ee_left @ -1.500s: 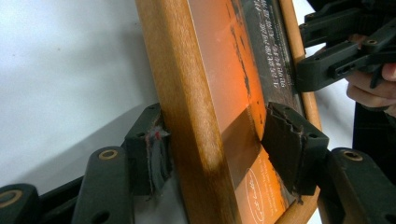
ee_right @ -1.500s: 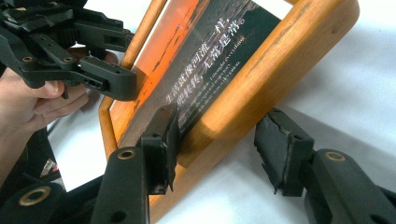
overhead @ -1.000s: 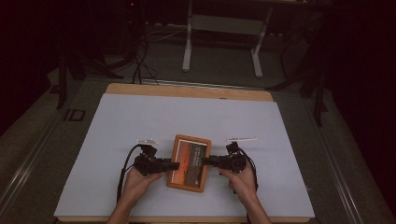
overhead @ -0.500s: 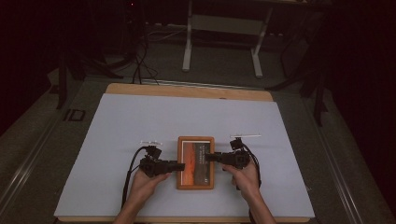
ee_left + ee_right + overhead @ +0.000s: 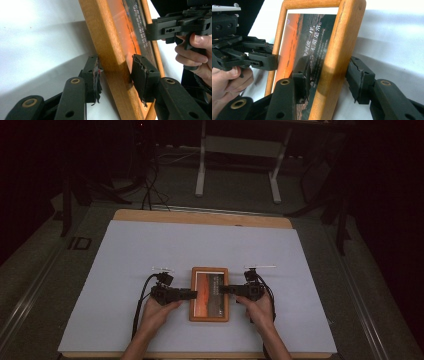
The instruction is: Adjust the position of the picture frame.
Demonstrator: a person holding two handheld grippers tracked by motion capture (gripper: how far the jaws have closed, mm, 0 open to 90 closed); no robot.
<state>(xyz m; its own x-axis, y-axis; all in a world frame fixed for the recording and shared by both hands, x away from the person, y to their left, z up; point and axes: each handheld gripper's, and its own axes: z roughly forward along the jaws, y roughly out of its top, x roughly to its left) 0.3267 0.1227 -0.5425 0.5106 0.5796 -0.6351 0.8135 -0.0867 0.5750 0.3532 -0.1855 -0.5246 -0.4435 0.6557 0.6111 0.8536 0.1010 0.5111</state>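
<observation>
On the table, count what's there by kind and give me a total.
Picture frame: 1
Tongs, left and right: 2
Hands, left and right: 2
White table cover: 1
Total: 6

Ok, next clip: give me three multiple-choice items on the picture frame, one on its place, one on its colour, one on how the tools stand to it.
1. Where does the frame lie on the white sheet?
A. at the far edge
B. near the person's edge
C. in the far left corner

2. The frame's wood is:
A. black
B. white
C. orange-brown

3. The jaws of the left tool and the right tool:
A. straddle a side rail each
B. hang high above the frame
C. grip a cable

1 B: the high view shows it close to the person's hands.
2 C: both gripper views show orange-brown rails.
3 A: each rail has one jaw on either side; both tools' jaws have just been opening.
</observation>
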